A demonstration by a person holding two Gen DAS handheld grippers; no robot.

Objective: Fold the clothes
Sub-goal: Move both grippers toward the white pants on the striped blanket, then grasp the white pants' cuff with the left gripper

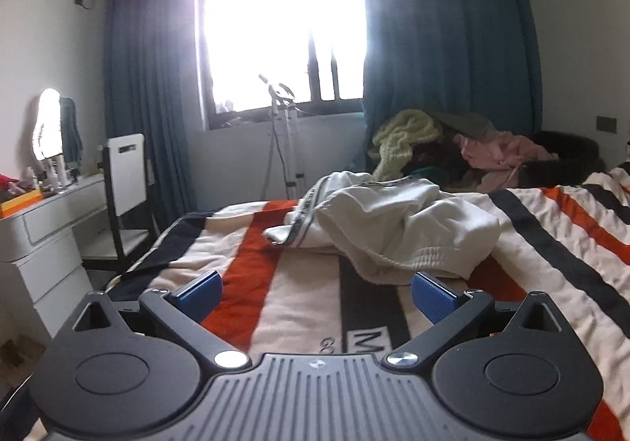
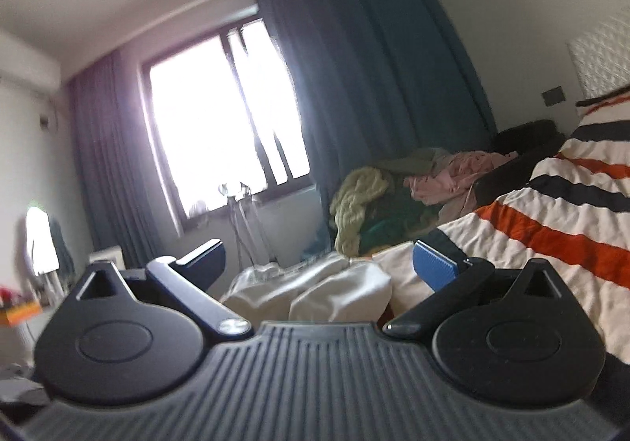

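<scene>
A crumpled white garment [image 1: 390, 224] with a grey striped trim band lies on the striped bed cover [image 1: 275, 283]. My left gripper [image 1: 317, 293] hovers just short of its elastic hem, open, with nothing between the blue pads. In the right wrist view the same white garment [image 2: 315, 291] lies low ahead, partly hidden by the gripper body. My right gripper [image 2: 319, 264] is open and empty above it, tilted, with the bed cover [image 2: 551, 224] rising to the right.
A heap of clothes, yellow-green knit [image 1: 405, 138] and pink fabric [image 1: 500, 153], sits beyond the bed by the blue curtain. A white dresser [image 1: 43, 244] and chair [image 1: 126, 181] stand left. A metal stand [image 1: 283, 134] is under the bright window.
</scene>
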